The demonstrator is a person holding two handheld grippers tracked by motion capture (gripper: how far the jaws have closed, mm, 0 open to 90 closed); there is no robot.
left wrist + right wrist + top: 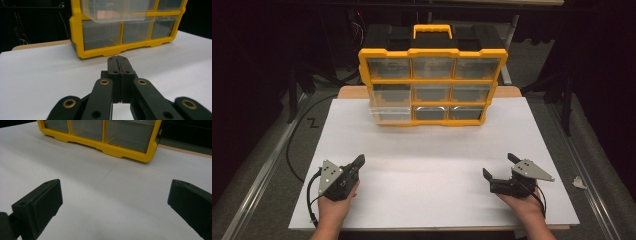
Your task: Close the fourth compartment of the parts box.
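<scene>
Where one drawer (pixel 388 106) protrudes, yellow organizer (pixel 432 80) stands upright.

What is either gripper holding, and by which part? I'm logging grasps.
Nothing is held. The left gripper has its jaws shut on nothing; the right gripper has its jaws wide open. Both are short of the organizer.

A yellow-framed organizer (pixel 432 80) with clear drawers is standing upright at the far side of the white worktop (pixel 427 165). Its middle-left drawer (pixel 390 102) is sticking out toward the near edge. A black cable (pixel 294 135) is curling over the grey floor (pixel 257 155) left of the worktop.
</scene>
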